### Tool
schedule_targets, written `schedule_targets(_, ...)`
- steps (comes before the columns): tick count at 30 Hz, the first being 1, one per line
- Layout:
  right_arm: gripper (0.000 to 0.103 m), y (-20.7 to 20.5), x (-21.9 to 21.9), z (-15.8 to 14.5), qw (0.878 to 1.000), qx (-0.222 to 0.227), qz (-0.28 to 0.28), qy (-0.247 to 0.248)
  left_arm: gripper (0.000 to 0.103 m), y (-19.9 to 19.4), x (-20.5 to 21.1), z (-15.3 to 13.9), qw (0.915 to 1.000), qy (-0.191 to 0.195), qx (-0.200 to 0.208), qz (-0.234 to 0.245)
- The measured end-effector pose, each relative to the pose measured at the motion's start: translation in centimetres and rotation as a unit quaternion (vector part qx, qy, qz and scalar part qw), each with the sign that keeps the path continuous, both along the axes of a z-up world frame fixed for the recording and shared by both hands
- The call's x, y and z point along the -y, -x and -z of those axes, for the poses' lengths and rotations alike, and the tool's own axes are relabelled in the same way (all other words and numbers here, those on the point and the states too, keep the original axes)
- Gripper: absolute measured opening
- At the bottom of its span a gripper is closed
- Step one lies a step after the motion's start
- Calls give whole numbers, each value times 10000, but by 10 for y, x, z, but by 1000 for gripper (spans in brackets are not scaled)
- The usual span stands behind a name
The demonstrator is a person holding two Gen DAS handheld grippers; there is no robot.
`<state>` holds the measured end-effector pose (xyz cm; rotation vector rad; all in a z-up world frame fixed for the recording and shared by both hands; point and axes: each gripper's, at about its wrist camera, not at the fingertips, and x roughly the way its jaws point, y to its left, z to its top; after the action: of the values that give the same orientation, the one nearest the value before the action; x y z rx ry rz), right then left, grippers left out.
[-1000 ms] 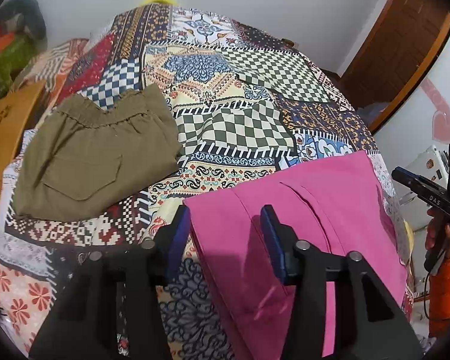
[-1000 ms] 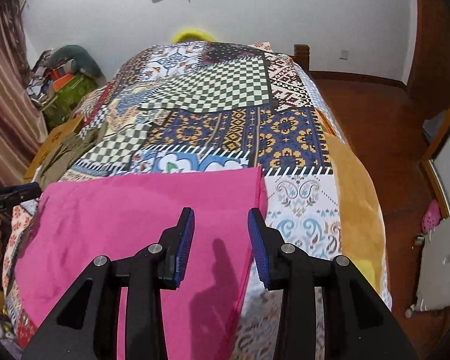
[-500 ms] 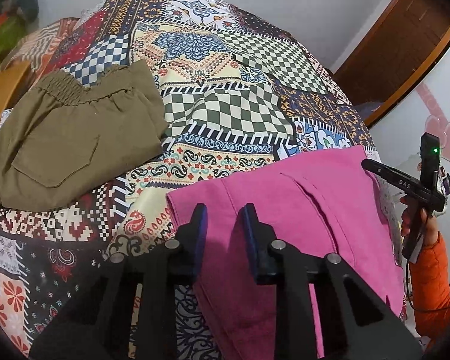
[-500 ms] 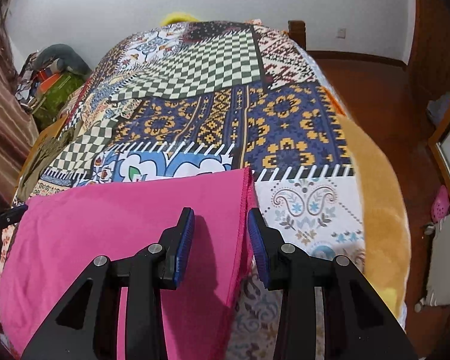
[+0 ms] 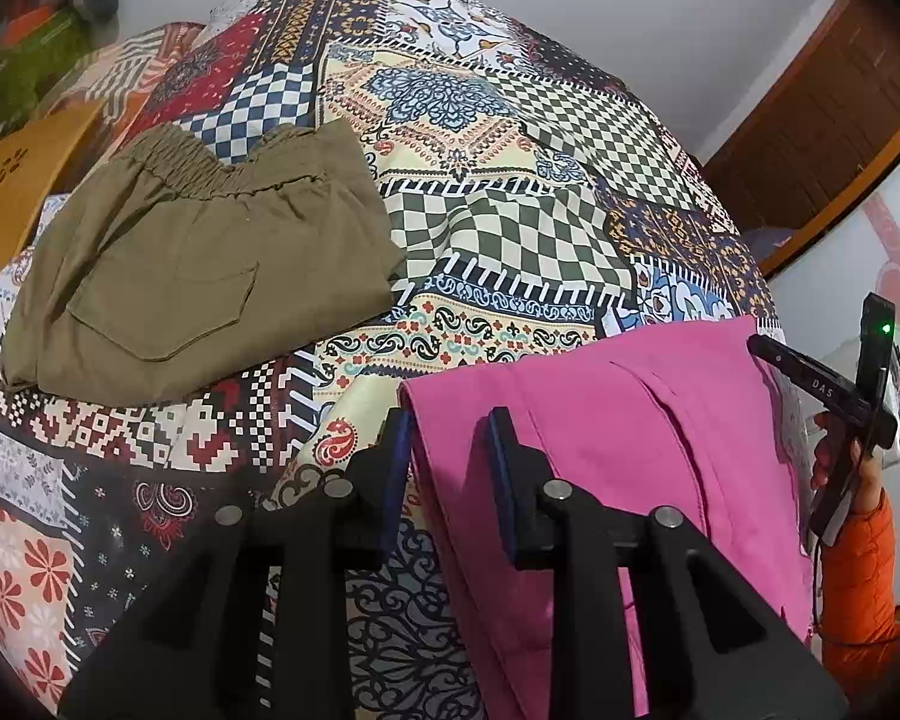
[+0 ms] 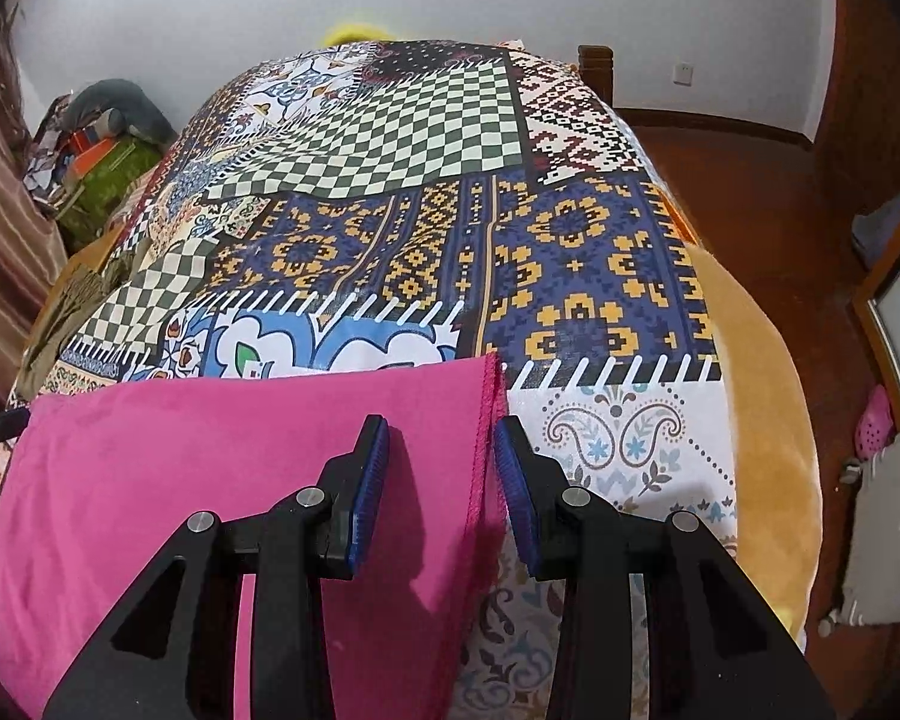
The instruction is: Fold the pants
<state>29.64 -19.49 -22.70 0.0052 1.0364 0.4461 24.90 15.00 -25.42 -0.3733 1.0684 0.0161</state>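
Observation:
Pink pants lie flat across the near end of a patchwork bedspread; they also show in the right wrist view. My left gripper is open, its jaws straddling the pants' left corner edge just above the cloth. My right gripper is open, its jaws either side of the pants' right hem edge. The right gripper also shows at the far right of the left wrist view, held by a hand in an orange sleeve.
Folded olive pants lie on the bed's left side. An orange cushion and clutter sit beyond the left bed edge. A wooden floor and door lie to the right. A tan blanket edge hangs off the right side.
The left gripper narrowed half a second ago and has opened again, staying at the pants' left corner. The right gripper moved closer over the hem, which now lies between its jaws.

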Motion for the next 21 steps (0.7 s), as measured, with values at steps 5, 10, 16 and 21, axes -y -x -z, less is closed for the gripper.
schedule_targets(5,34,-2,-1,2,9999,-45,-56,75,25,-5,-1,5,9999,101,-48,15)
schedule_targets(10,34,-4,-5,6,9999,-81,-148,14,24,-10,2,7,10000,17,22,57)
schedule_targets(16,9,-3,-15,8,9995,141,-289,73,3,-9,13,-1,9986,-382,272,244)
schedule_targets(21,6,-1,-14,2,9983,468,-241,236,3,-8,11,-13,9970,-550,509,217)
